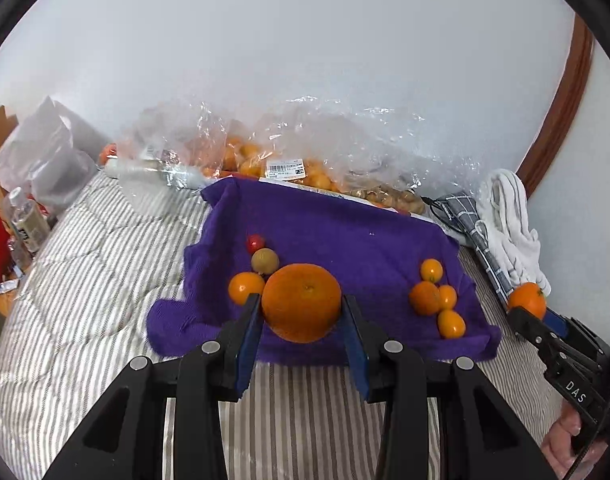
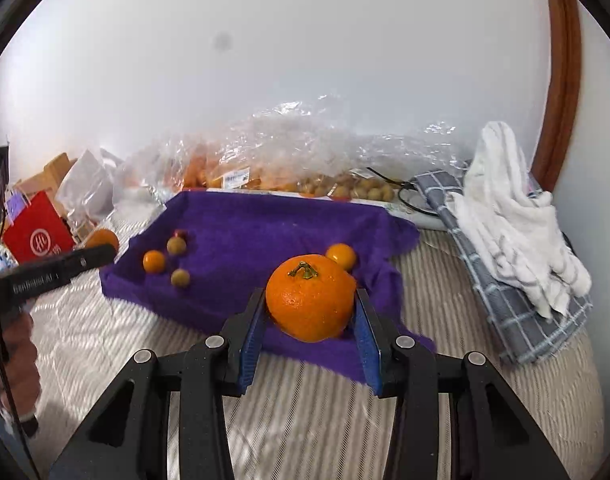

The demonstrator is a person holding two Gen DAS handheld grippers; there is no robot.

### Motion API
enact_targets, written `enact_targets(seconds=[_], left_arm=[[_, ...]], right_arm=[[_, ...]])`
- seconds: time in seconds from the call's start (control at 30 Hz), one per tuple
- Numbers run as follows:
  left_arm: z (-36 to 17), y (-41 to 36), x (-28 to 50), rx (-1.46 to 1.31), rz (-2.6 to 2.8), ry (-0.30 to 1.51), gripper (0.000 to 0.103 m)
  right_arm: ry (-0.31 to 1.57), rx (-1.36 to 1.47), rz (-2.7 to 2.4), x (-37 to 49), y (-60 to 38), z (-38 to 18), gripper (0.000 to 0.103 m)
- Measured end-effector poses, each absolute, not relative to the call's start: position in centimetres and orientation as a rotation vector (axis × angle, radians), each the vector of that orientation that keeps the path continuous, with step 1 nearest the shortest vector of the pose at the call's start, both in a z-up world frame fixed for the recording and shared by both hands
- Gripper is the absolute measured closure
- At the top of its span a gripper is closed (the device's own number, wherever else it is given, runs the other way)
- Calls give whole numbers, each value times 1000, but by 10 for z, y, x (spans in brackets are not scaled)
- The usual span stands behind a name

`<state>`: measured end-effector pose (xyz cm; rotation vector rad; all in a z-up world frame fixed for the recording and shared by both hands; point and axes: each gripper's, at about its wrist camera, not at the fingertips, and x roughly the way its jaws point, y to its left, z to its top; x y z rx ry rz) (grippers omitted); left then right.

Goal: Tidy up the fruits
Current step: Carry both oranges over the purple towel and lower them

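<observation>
1. Your left hand-held gripper (image 1: 301,312) grips a large orange (image 1: 301,302) between its blue pads over the near edge of the purple towel (image 1: 345,232) on the bed.
2. Your right hand-held gripper (image 2: 310,312) clamps a stemmed mandarin (image 2: 310,298) over the towel's near right part.
3. Farther off, small fruit sit in a left cluster (image 1: 247,286) and a right cluster (image 1: 437,296); sorting looks partly done, and bagged fruit (image 1: 289,168) remains by the wall.

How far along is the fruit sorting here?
Midway: small fruits already sit in two clusters on the purple towel. The left tool and right tool each grip a large orange. Bagged fruit by the wall remains unsorted.
</observation>
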<state>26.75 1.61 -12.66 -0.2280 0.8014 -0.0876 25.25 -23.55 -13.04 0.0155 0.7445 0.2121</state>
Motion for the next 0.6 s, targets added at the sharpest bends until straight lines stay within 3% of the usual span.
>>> enact_targets(seconds=[0.6], left_arm=[[-177, 9, 346, -270, -142, 867, 66]], right_arm=[[874, 21, 292, 332, -181, -190, 61]])
